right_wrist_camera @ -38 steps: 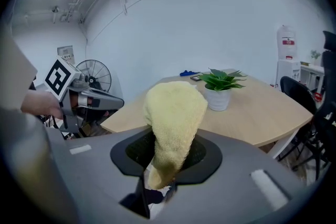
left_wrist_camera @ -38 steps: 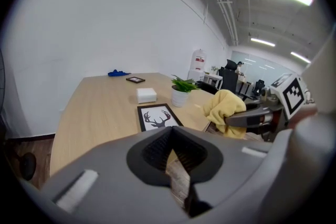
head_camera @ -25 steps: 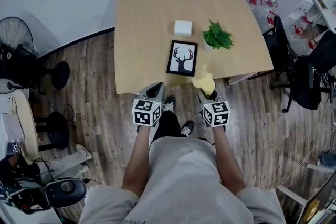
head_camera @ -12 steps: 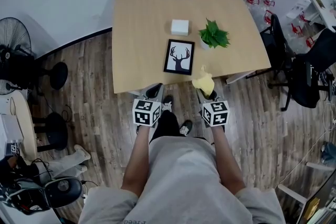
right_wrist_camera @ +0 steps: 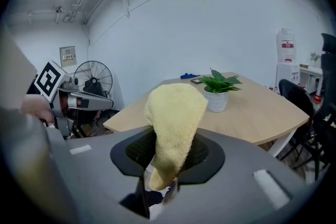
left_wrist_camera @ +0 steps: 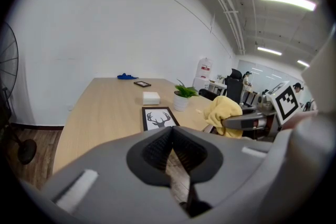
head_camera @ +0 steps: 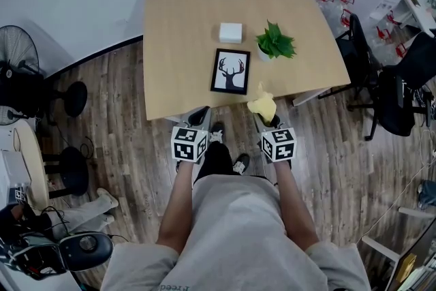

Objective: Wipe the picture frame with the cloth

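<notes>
Clamping crumpled yellow terry cloth [head_camera: 261, 105] in right hand-held gripper [head_camera: 269, 120]; left hand-held gripper [head_camera: 199, 118] closed, empty. Risks shoving unbraced black-framed deer picture [head_camera: 230, 71] into nearby white-potted green plant [head_camera: 275, 44].

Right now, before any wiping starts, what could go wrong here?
The potted plant stands close beside the deer picture frame; a wide sweep of the yellow cloth might tip it. The frame lies loose near the person's edge of the table, and the left gripper is empty, so rubbing could slide it off.
</notes>
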Demonstrator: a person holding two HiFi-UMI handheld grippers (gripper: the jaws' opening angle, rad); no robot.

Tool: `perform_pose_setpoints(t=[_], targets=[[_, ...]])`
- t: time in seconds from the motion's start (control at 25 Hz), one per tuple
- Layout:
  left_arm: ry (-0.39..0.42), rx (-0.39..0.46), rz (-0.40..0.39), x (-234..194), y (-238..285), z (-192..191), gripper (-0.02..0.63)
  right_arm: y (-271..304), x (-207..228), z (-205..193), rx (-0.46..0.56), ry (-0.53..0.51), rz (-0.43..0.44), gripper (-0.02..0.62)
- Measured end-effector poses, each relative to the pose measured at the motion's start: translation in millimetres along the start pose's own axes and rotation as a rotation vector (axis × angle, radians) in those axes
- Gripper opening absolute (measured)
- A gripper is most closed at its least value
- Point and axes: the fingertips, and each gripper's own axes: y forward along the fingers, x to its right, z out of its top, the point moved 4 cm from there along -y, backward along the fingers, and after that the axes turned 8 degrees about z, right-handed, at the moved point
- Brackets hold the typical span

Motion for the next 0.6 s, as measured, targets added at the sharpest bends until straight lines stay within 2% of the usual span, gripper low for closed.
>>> perform_pose_setpoints(t=[0.6], targets=[[0.013,-0.003,0.0,-2.3,0.7,5.2,0.052,1.7,0.5,5.8,0.002,-0.004,0.003,0.098]])
